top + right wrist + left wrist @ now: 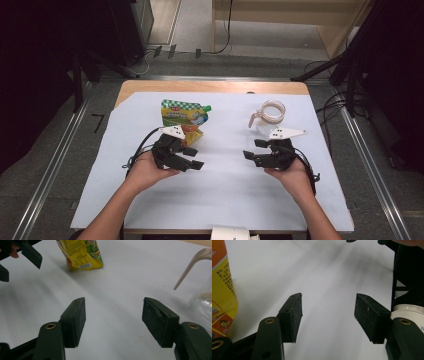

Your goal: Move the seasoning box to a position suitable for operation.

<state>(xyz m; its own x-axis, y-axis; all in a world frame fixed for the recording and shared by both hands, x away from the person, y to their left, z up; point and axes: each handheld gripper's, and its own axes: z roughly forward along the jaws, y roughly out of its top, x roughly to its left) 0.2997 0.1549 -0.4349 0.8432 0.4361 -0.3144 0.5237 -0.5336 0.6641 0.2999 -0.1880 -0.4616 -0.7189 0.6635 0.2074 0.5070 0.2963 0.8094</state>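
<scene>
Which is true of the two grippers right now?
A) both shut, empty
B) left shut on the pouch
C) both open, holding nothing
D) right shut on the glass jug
C: the left gripper and the right gripper each show jaws spread wide over bare white sheet, with the pouch and the glass jug lying apart from them.

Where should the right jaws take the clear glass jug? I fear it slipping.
Probably the clear glass jug's thin curved handle, approached from the jug's left: it stands upright, its handle juts toward the table's middle, and the round smooth body looks wider.
</scene>
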